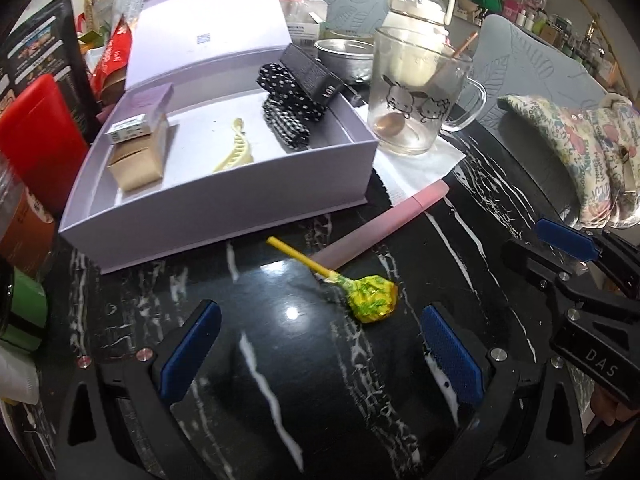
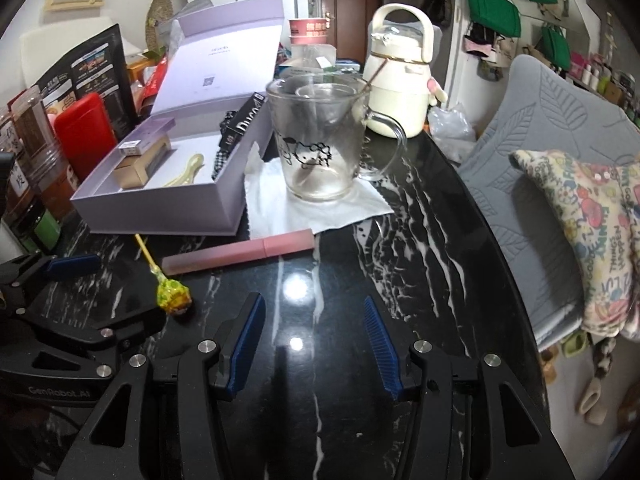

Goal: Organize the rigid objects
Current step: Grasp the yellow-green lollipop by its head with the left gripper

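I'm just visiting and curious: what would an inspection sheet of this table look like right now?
Surface: black marble table, glossy, with a white napkin under the mug.
Job's things: lollipop and pink tube lie on the table, the stick crossing the tube's end; open lilac box holds small cartons, a cream clip and a dotted black item.
Clutter: glass mug with spoon, cream kettle, red canister, jars, packets.
Grippers: left tool open, lollipop just ahead; right tool open, empty, above bare table.
Cables: one seen near the fridge at the back.
Surroundings: grey chair with patterned cushion, door, green bags on the wall.
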A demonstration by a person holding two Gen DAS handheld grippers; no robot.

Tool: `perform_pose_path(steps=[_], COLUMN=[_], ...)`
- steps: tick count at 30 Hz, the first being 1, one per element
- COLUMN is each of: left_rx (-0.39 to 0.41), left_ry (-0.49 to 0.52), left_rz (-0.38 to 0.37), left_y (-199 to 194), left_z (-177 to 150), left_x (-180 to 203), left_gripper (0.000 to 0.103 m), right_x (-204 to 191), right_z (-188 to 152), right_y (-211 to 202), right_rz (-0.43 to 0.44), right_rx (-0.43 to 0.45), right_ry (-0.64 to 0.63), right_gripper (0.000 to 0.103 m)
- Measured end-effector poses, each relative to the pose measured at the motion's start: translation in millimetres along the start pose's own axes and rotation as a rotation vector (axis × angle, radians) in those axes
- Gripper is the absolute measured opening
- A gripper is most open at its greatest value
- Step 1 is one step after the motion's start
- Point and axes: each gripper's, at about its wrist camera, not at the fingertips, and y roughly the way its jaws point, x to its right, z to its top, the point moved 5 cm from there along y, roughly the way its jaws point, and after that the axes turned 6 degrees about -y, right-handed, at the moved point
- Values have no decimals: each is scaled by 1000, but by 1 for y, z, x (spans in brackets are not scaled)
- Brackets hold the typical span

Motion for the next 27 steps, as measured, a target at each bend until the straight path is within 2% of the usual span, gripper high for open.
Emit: perform_pose_path(steps=[5,10,16,17,18,19,27], left_rx=[-15,-39,-20,-16,-8,-4,-8], left_ry=[-1,-34,-14,-14,-14,-14,-18], left_rz=[14,-33,11,13,15,10,-20], left_y=[11,18,21,20,19,18,6], left_z=[2,1,1,1,1,1,-8], left_x=[6,9,11,10,10,11,3], left_gripper=[102,93,68,60,47,43,43], right_x=[7,14,16,15,15,15,7], right_z=[-3,-4,-2,-2,-2,-2,1], right_y=[4,7,10,10,10,10,15], right_rz=[-3,6,17,18,18,19,33], right_rx=[-11,-17,-22,-22,-22,-23,-31], right_ry=[13,36,43,41,39,39,26], right_gripper=[51,51,51,51,51,52,51])
